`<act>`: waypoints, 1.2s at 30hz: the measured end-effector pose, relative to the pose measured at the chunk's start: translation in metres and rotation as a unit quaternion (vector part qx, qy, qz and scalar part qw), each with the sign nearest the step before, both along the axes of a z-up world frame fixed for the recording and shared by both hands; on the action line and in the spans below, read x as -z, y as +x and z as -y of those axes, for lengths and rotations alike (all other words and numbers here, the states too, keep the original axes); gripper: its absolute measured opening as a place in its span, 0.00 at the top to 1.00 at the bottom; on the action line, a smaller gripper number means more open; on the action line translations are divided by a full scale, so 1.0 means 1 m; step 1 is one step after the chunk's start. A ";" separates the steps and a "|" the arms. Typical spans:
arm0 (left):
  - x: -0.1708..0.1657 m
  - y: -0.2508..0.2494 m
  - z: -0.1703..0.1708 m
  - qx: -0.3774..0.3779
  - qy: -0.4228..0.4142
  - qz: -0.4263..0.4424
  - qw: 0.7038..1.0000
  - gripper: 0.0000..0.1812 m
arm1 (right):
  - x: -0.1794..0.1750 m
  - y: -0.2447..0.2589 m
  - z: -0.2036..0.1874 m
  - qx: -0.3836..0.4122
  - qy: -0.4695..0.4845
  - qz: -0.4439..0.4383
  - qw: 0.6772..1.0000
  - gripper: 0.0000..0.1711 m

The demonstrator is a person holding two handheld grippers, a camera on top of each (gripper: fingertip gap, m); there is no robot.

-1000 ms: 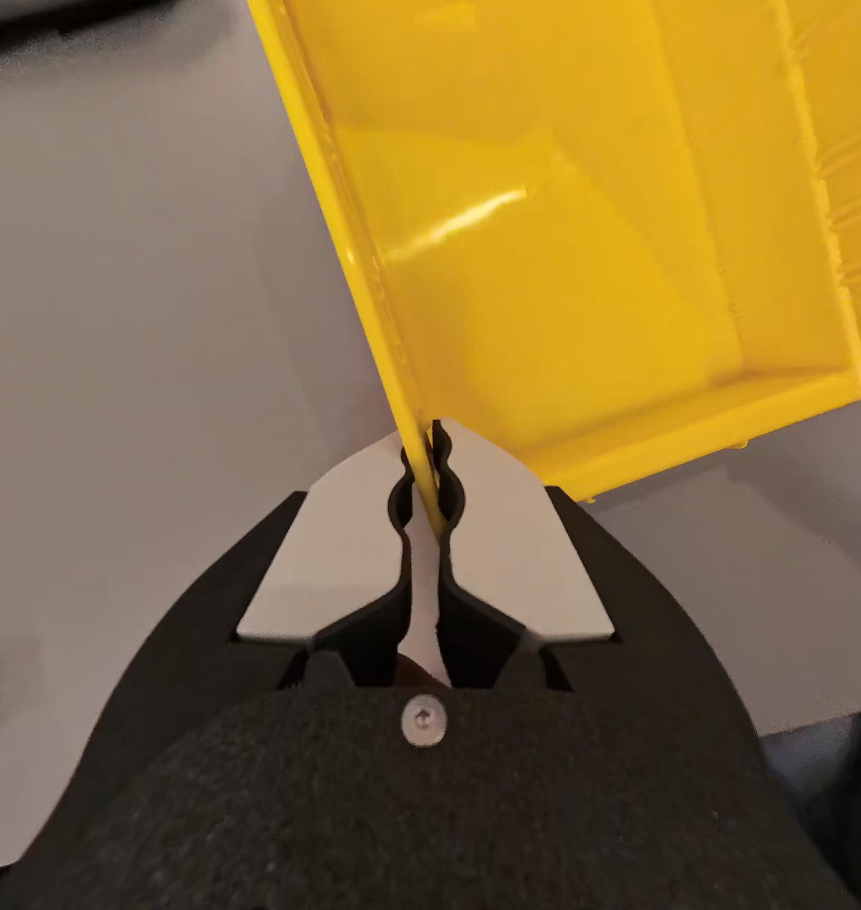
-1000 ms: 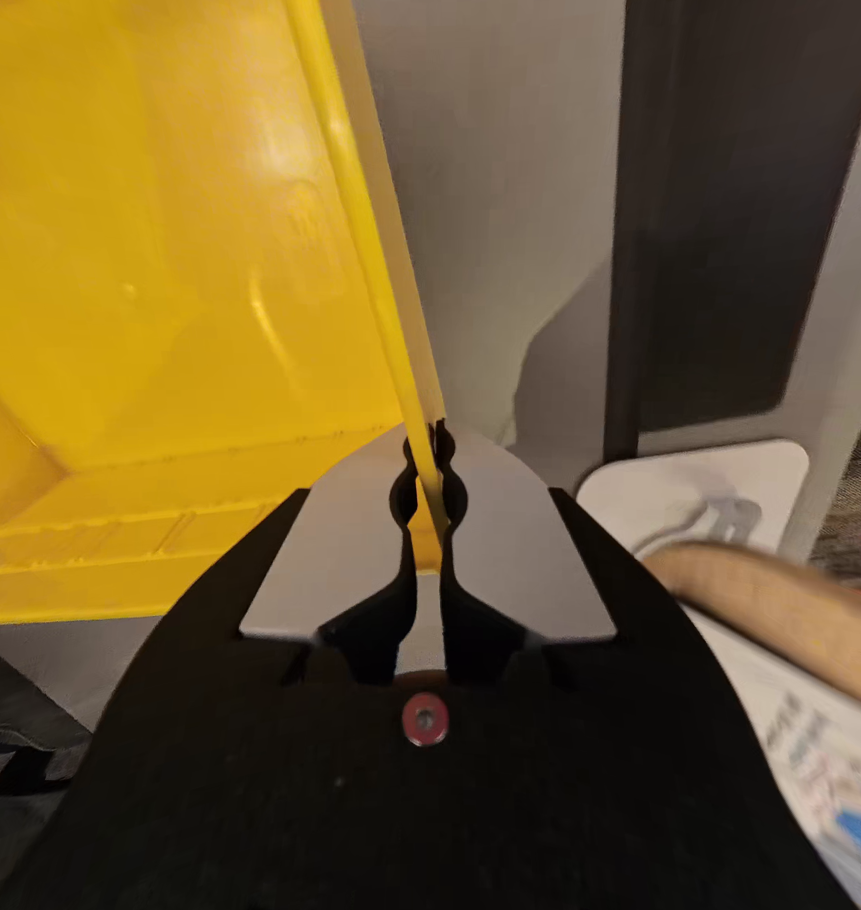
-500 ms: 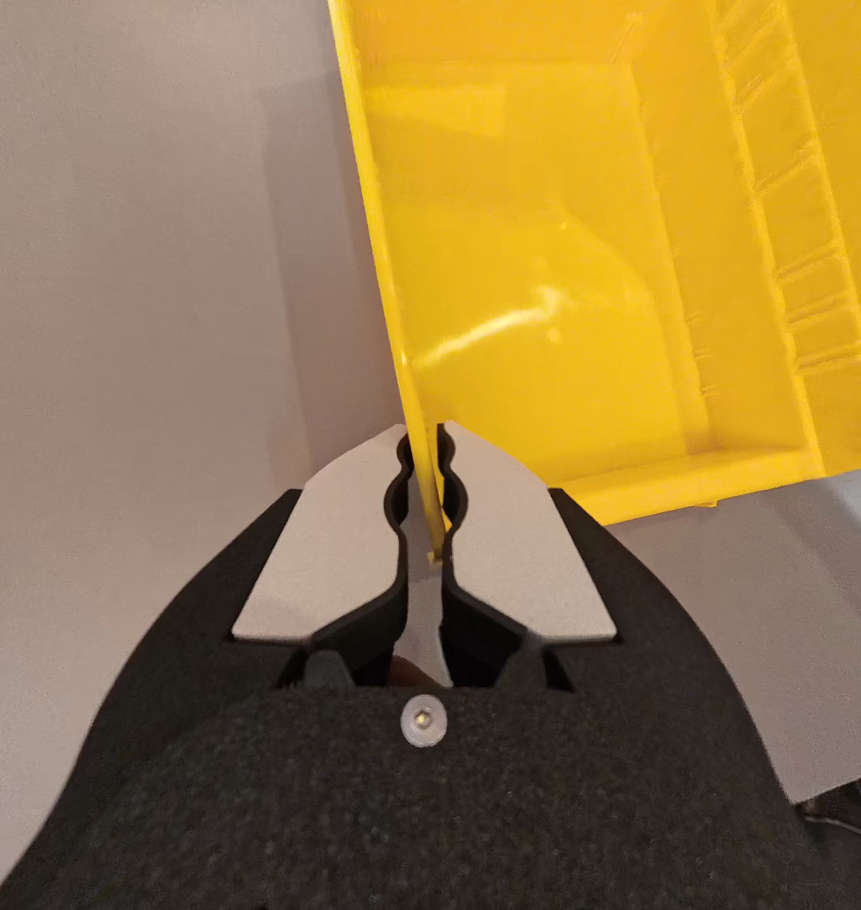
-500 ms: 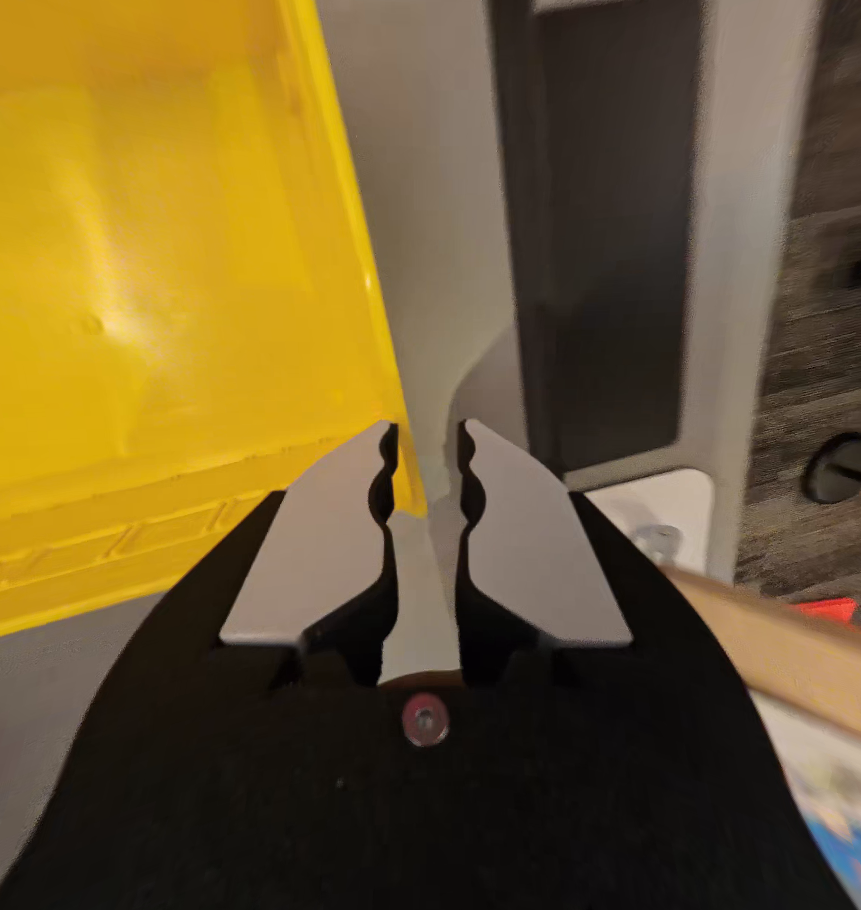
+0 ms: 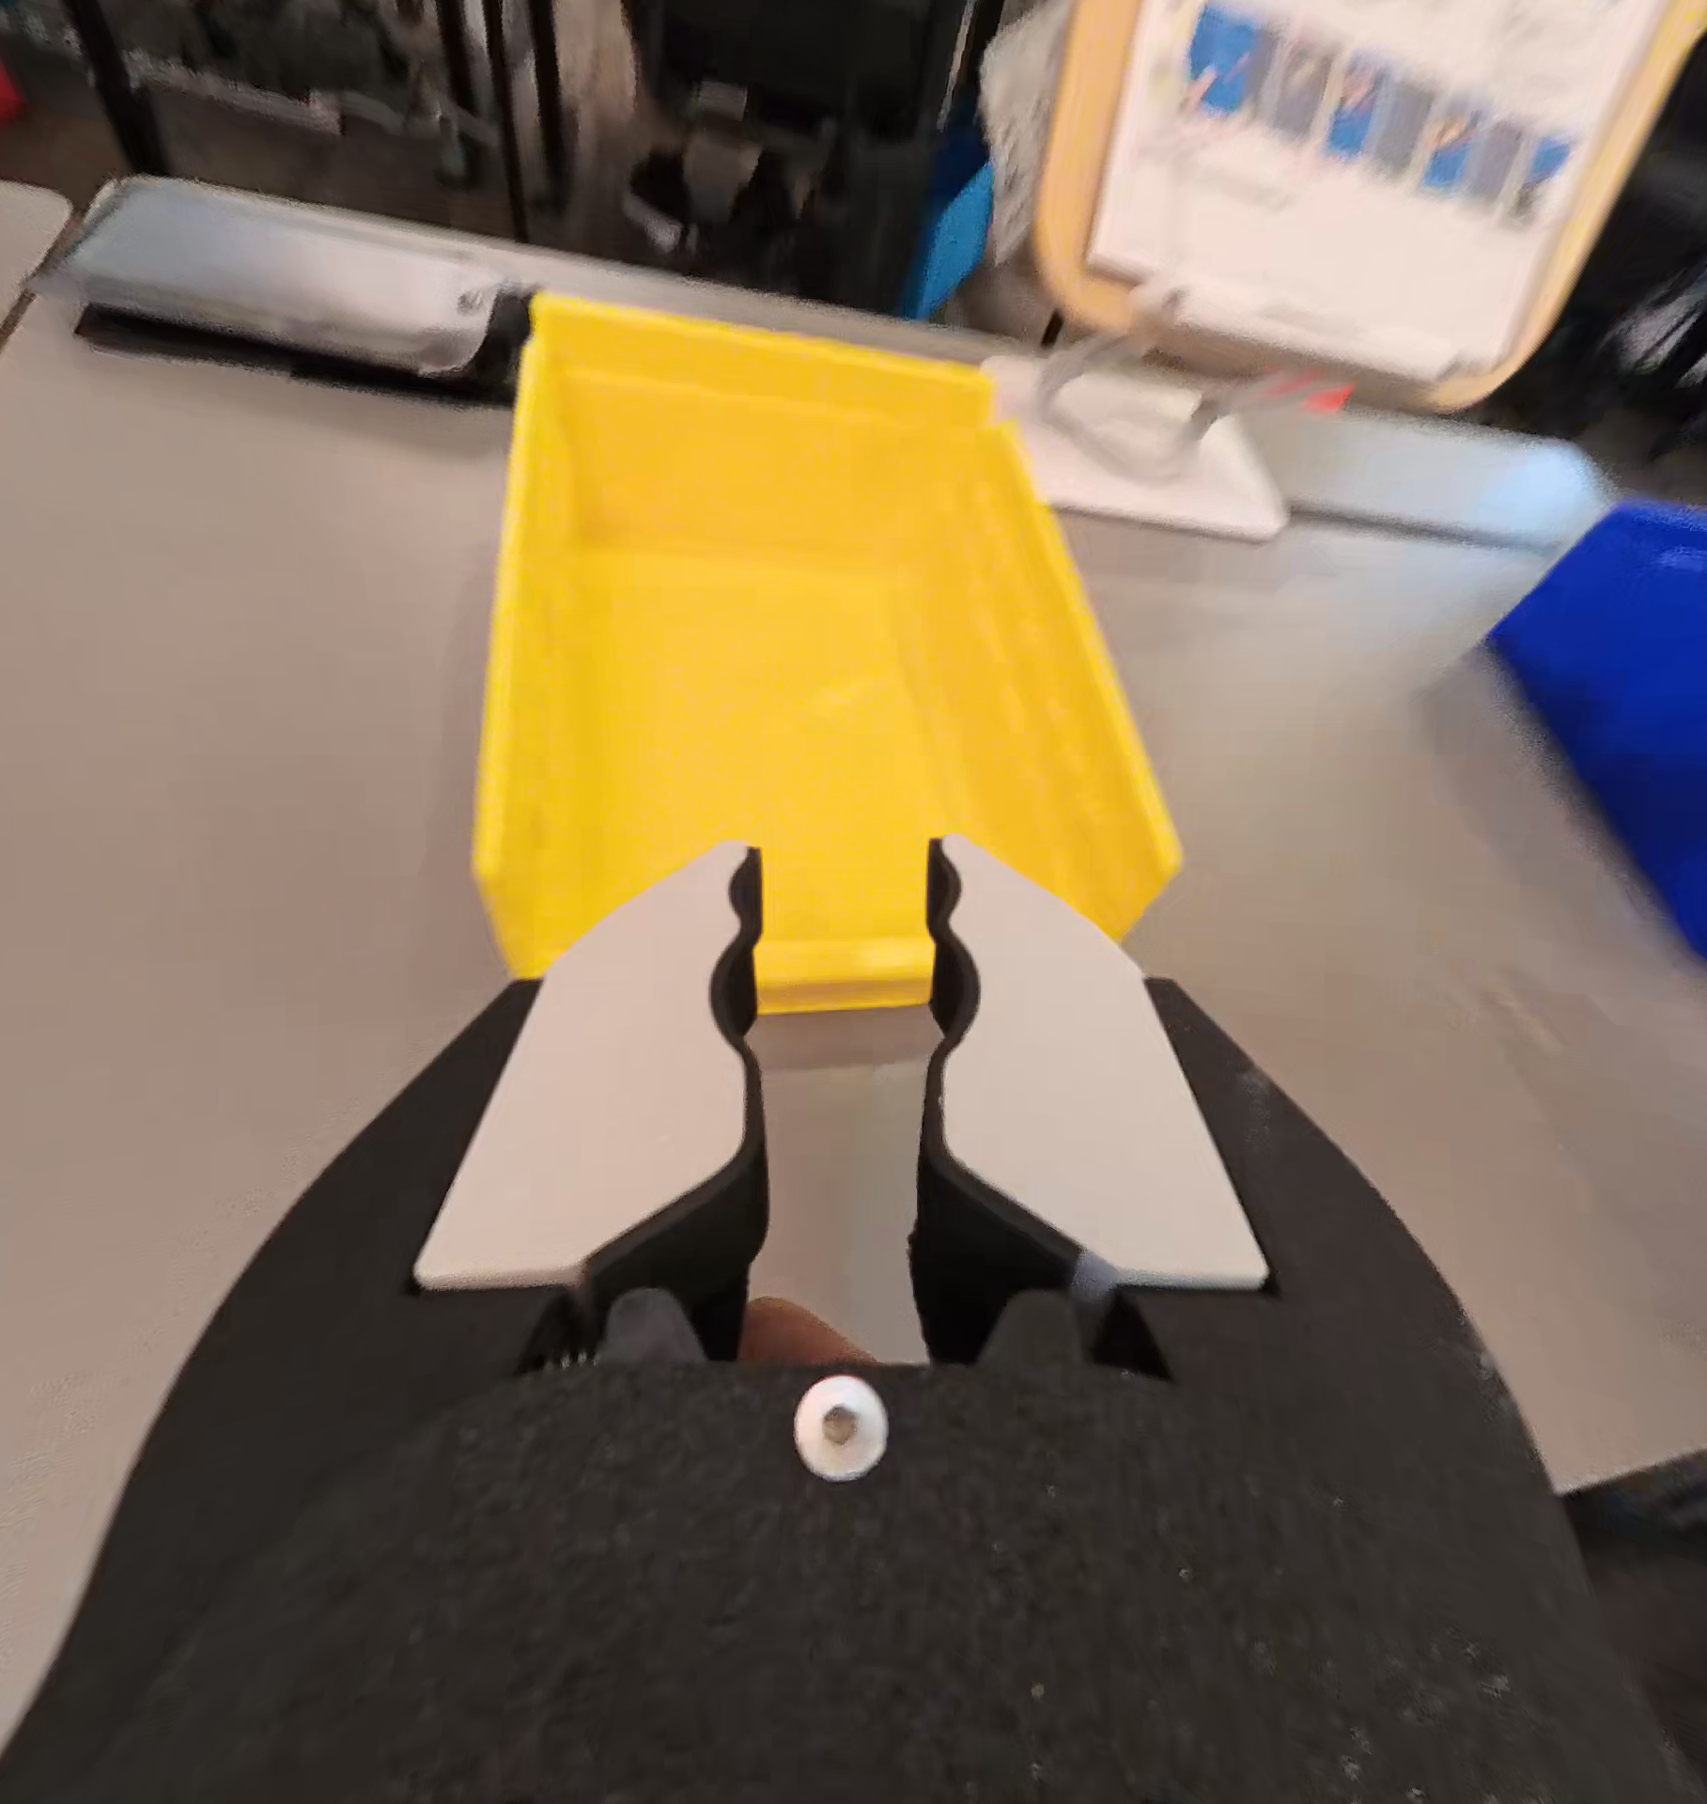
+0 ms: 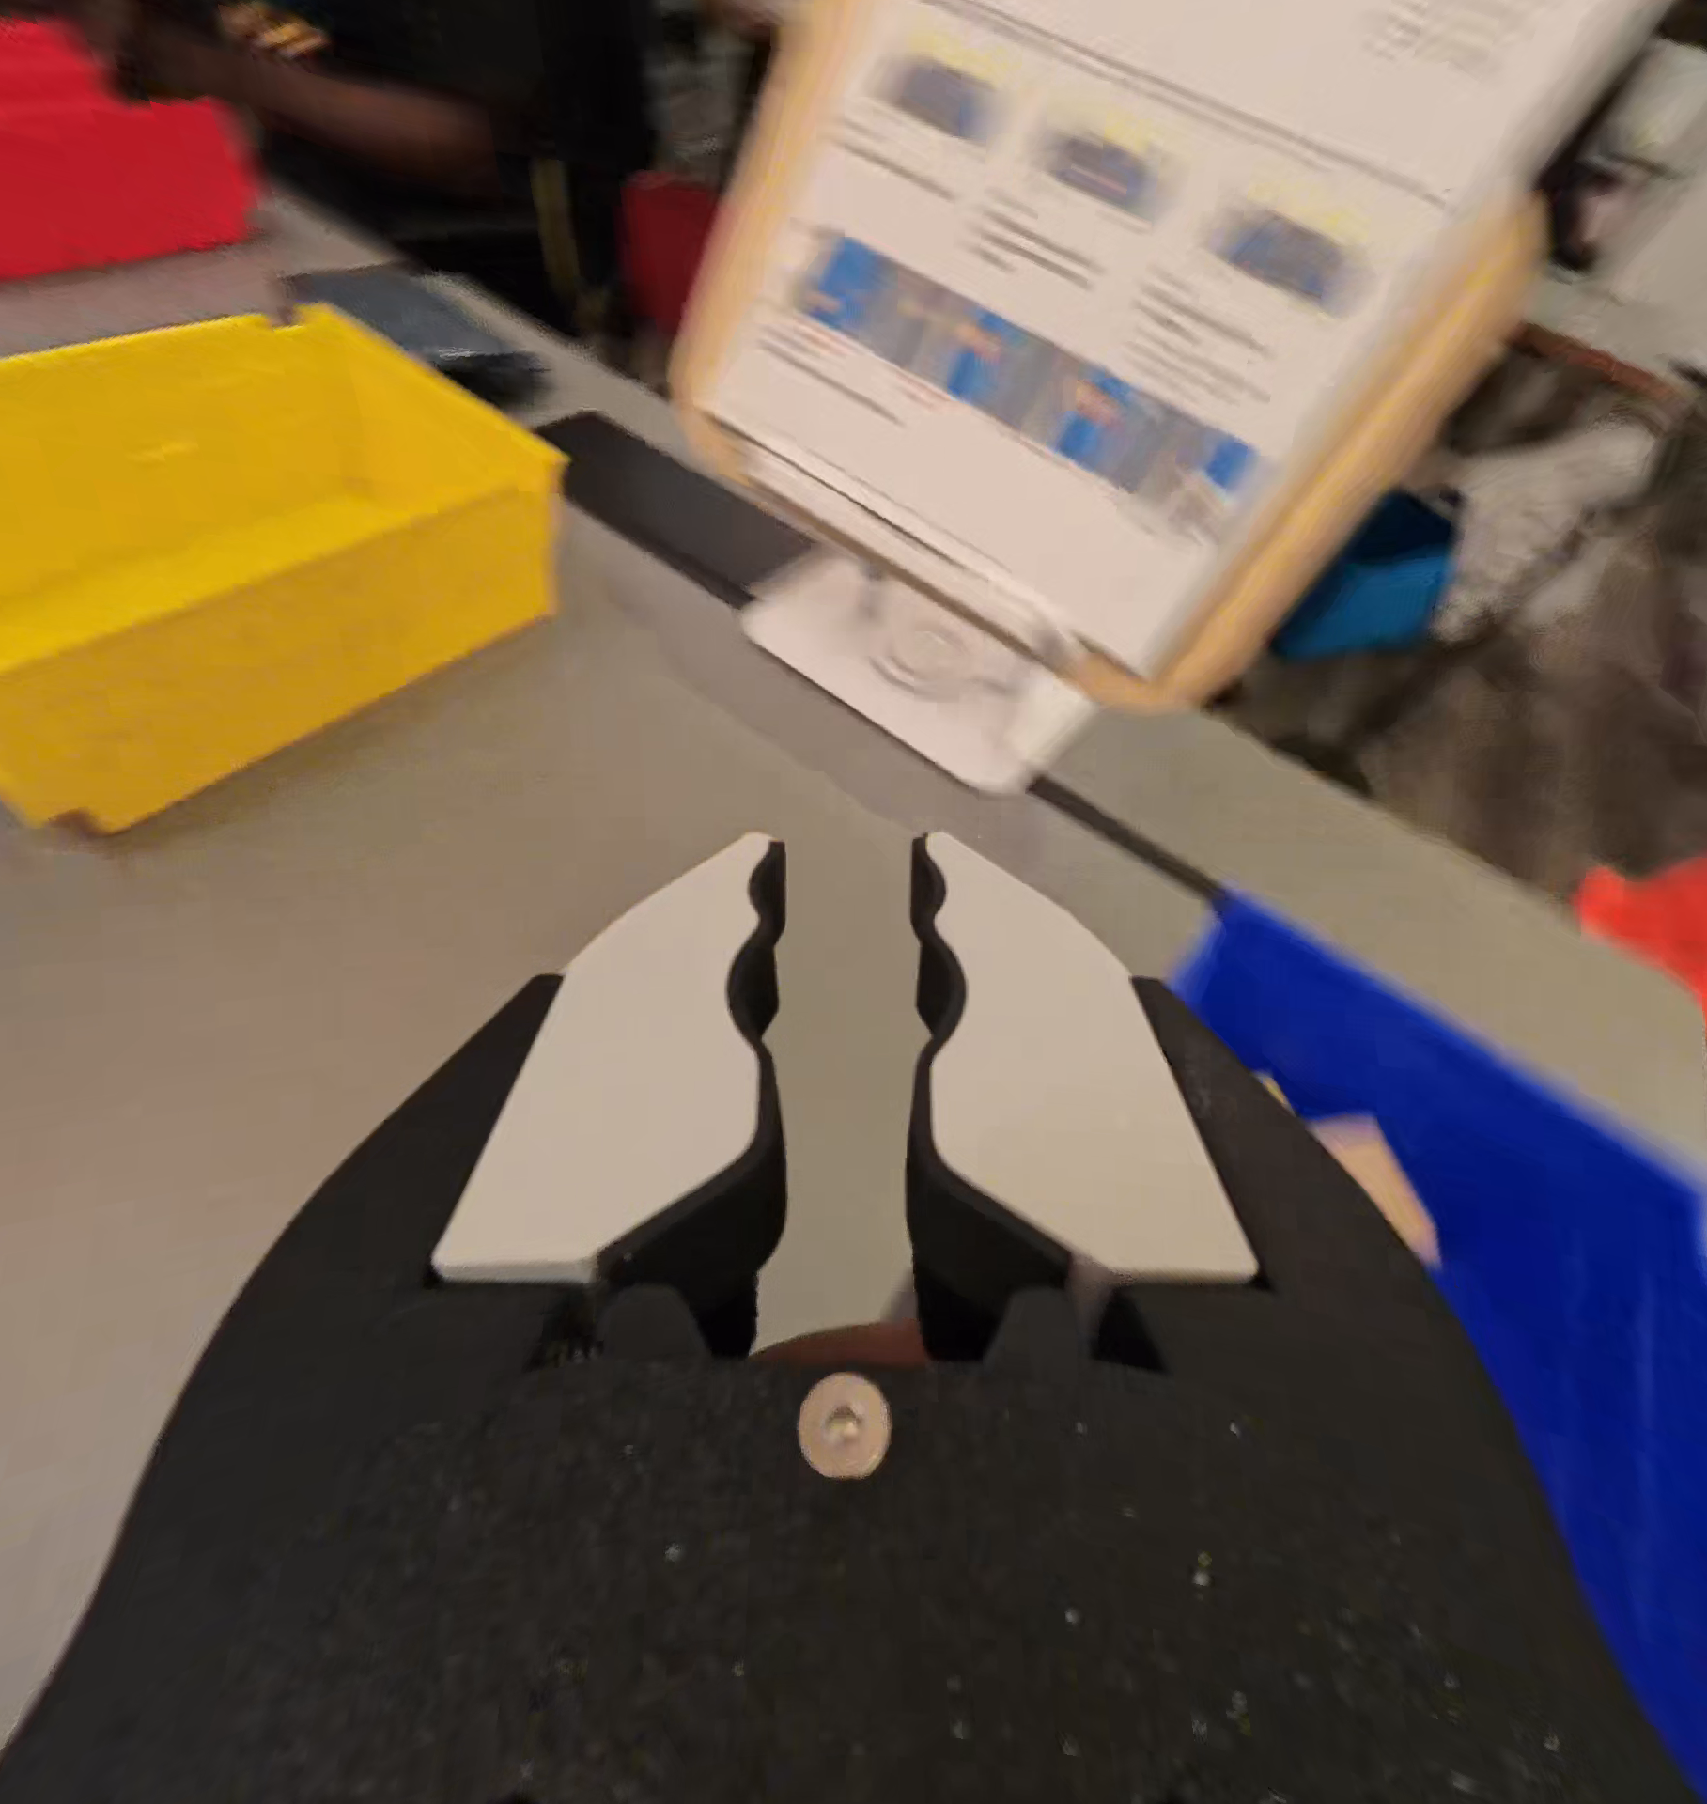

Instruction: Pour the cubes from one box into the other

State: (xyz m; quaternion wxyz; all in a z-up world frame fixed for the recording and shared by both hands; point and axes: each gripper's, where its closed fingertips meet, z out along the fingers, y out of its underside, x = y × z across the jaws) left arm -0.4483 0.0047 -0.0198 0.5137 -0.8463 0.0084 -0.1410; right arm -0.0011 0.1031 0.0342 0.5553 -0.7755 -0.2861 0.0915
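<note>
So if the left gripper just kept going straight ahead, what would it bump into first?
Most likely the yellow box: the open left gripper points at its low near wall, with bare table between. Depth is hard to judge, so it might pass over the wall into the empty inside.

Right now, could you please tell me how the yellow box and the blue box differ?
The yellow box is in full view and shows an empty floor; the blue box is cut off at the frame edge, its contents unclear. In the left wrist view, yellow lies straight ahead, blue far right. Both rest on the grey table, ungripped.
</note>
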 end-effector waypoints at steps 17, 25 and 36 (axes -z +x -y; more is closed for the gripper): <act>0.088 0.053 0.051 -0.079 0.042 -0.087 0.992 0.85 | 0.139 0.209 0.144 0.271 0.010 -0.092 0.958 0.85; 0.085 0.056 0.055 -0.072 0.038 -0.054 0.995 0.86 | 0.141 0.213 0.146 0.274 0.005 -0.105 0.956 0.85; 0.092 0.060 0.053 -0.062 0.025 -0.060 0.996 0.85 | 0.142 0.216 0.142 0.275 0.004 -0.098 0.956 0.85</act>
